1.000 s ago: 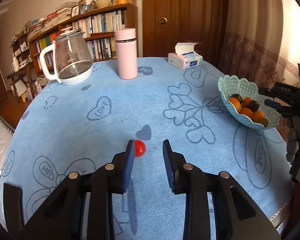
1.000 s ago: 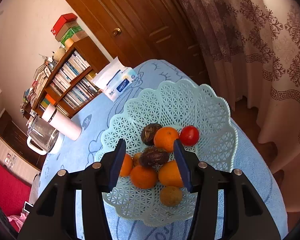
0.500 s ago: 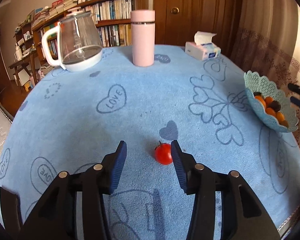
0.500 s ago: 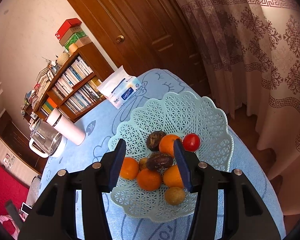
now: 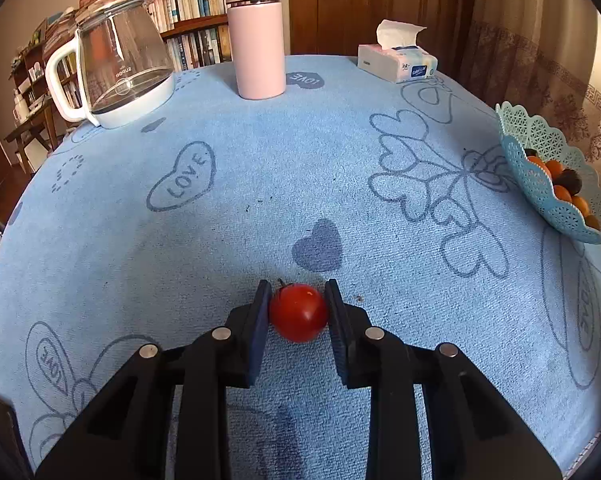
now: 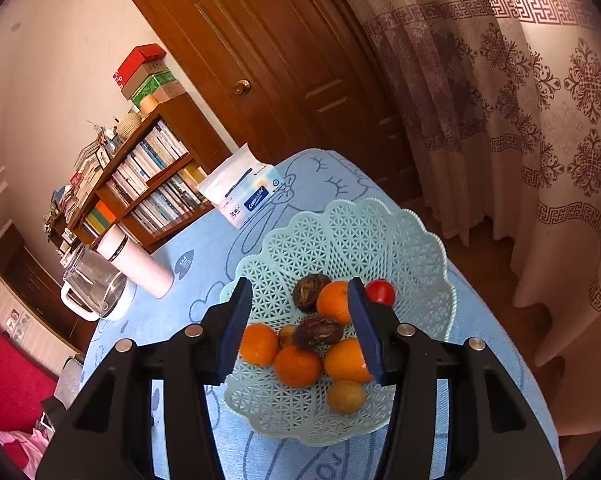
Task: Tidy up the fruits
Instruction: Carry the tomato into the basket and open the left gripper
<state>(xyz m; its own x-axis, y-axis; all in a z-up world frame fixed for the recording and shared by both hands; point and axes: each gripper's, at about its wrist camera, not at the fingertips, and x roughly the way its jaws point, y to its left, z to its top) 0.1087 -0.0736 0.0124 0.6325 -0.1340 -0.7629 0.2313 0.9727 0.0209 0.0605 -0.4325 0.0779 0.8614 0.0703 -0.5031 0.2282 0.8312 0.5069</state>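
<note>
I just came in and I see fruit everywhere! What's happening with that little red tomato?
Someone is tidying fruit with a hand-held gripper in each hand. The left hand-held gripper has shut on the red tomato, which sits on the blue tablecloth. The right hand-held gripper hovers open over the pale green basket, holding nothing. The basket already has oranges, dark fruits and another tomato inside, so this one probably goes there next.
</note>
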